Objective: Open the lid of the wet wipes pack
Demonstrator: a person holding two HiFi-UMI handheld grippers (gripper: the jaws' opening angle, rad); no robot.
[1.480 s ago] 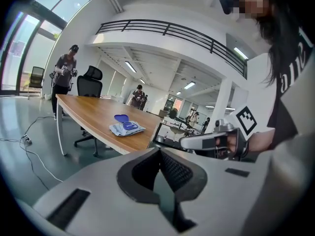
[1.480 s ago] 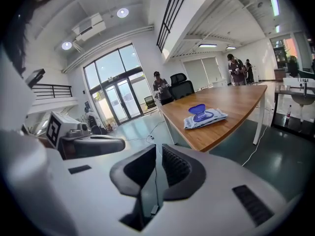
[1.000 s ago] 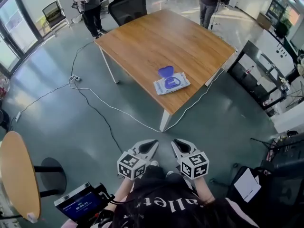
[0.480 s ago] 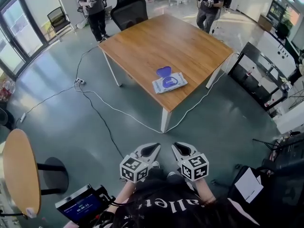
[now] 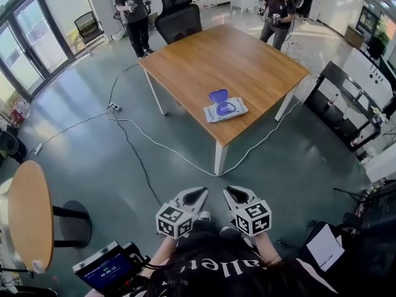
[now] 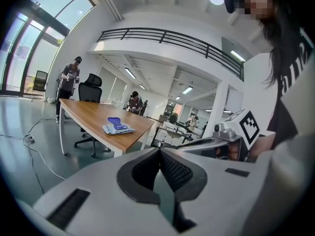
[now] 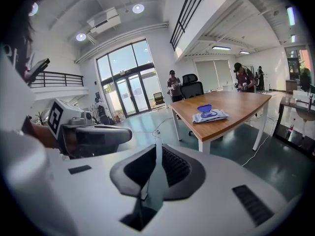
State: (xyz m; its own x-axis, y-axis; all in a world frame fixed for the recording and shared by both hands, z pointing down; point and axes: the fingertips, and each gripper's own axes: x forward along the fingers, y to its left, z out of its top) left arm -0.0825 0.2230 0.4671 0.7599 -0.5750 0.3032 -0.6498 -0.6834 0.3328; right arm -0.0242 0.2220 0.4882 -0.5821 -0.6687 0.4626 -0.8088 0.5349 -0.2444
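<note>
The wet wipes pack lies flat near the front edge of the wooden table. Its blue lid stands flipped up at the far side. The pack also shows small in the left gripper view and in the right gripper view. My left gripper and right gripper hang side by side close to my body, well short of the table and over the floor. Both are shut with nothing between the jaws.
Two people stand beyond the table's far edge, beside a black office chair. A white cable runs across the floor to the table leg. A round wooden table is at my left, a black rack at my right.
The head view has swung so that the table and pack sit slightly lower and to the right in the picture. Both grippers stay shut, side by side near my body.
</note>
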